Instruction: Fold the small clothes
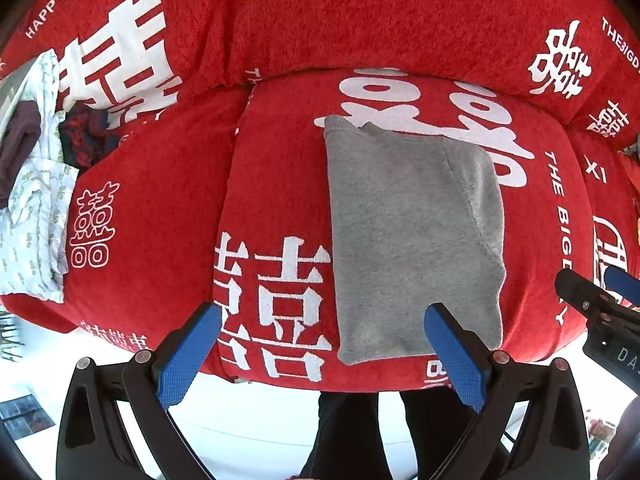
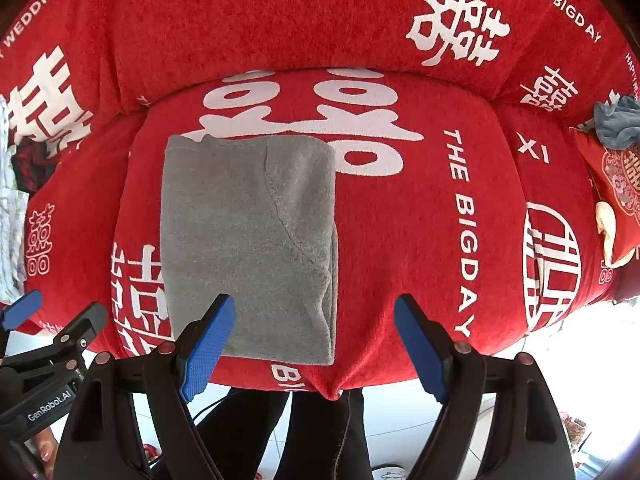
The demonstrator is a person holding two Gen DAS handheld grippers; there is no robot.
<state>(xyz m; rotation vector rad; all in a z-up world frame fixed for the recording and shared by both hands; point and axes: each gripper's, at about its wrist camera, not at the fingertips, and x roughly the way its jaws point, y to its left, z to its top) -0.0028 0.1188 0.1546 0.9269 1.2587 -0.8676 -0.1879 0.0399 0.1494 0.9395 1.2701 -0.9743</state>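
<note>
My left gripper (image 1: 322, 326) and right gripper (image 2: 314, 316) both hang spread wide and empty over the red sofa cover (image 2: 400, 220). The folded grey garment (image 2: 248, 240) lies flat below, its near edge under my right gripper's left finger (image 2: 212, 336).

My left gripper (image 1: 322, 320) points straight down over the near edge of the grey folded garment (image 1: 412, 240), jaws spread wide, nothing between the blue pads (image 1: 188, 356). My right gripper (image 2: 314, 312) hangs just beside it over the garment's near right corner, likewise wide and empty. My dark-trousered legs (image 2: 320, 432) stand below the garment's near edge.
</note>
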